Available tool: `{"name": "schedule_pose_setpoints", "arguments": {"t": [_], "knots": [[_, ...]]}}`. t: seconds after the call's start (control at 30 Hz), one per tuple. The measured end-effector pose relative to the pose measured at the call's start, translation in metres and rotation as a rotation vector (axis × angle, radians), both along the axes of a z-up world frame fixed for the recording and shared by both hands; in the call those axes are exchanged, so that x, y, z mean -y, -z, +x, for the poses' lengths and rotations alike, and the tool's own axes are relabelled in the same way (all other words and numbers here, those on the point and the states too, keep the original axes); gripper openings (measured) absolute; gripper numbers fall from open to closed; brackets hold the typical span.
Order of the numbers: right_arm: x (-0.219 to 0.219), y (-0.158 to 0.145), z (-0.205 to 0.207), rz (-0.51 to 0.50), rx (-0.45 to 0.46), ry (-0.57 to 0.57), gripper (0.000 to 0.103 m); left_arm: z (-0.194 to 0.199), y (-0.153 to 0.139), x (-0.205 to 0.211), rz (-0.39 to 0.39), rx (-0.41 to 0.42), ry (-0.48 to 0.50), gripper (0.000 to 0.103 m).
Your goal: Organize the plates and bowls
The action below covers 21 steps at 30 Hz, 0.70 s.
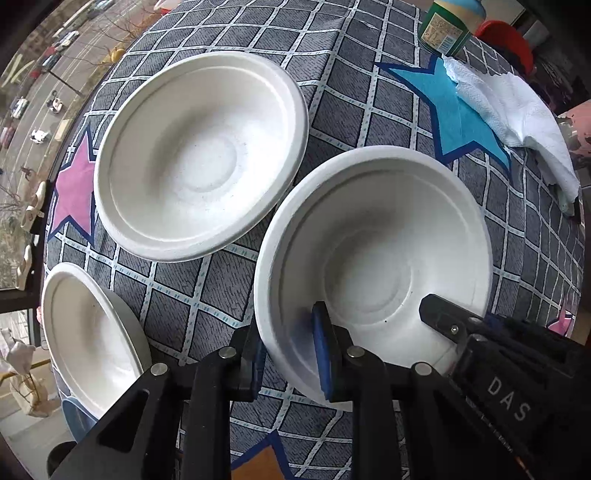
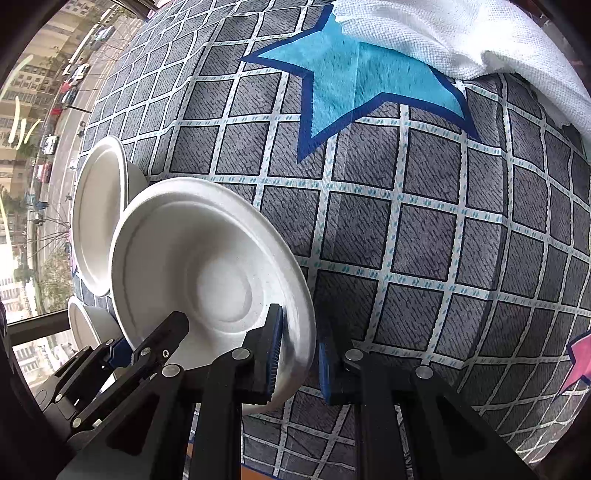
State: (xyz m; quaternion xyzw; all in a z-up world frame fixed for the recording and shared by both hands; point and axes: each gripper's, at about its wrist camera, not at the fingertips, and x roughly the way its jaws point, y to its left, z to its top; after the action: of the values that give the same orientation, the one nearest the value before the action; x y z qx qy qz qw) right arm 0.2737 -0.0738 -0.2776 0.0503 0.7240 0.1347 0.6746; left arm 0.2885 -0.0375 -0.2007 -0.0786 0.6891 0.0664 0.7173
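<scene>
Three white paper bowls sit on the checked tablecloth (image 1: pixel 207 291). My left gripper (image 1: pixel 286 326) is shut on the near-left rim of the closest bowl (image 1: pixel 373 266), one blue pad inside and one finger outside. My right gripper (image 2: pixel 299 332) is shut on the opposite rim of that same bowl (image 2: pixel 207 266). One of its fingers (image 1: pixel 443 319) shows inside the bowl in the left wrist view. A second bowl (image 1: pixel 199 155) lies just beyond. The third bowl (image 1: pixel 88 339) rests near the table's left edge. In the right wrist view these two bowls (image 2: pixel 96 214) (image 2: pixel 88 321) are partly hidden behind the held one.
A crumpled white towel (image 1: pixel 509 122) (image 2: pixel 461 37) lies at the far right over a blue star. A green-labelled jar (image 1: pixel 447 26) and a red container (image 1: pixel 506 40) stand at the back. The table's left edge borders a window over a street.
</scene>
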Motion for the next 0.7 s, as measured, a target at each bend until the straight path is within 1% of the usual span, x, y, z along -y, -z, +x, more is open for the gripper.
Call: {"name": "schedule_pose_setpoints", "arguments": {"t": [0.17,0.3,0.47,0.63,0.7], "knots": [[0.020,0.001,-0.045,0.001,-0.043,0.033,0.019,-0.038,0.000,0.025,0.023,-0.007,0.133,0.026],[0.036,-0.002,-0.093,-0.019,-0.061,0.053,0.019,-0.077,0.005,0.039,0.024,-0.030,0.232,0.026],[0.050,-0.002,-0.155,-0.039,-0.089,0.079,0.019,-0.125,0.008,0.048,0.011,-0.058,0.312,0.026],[0.060,-0.002,-0.208,-0.053,-0.110,0.111,0.019,-0.159,0.009,0.057,0.007,-0.075,0.392,0.027],[0.064,-0.003,-0.229,-0.057,-0.117,0.124,0.019,-0.180,0.010,0.063,0.005,-0.077,0.428,0.027]]}}
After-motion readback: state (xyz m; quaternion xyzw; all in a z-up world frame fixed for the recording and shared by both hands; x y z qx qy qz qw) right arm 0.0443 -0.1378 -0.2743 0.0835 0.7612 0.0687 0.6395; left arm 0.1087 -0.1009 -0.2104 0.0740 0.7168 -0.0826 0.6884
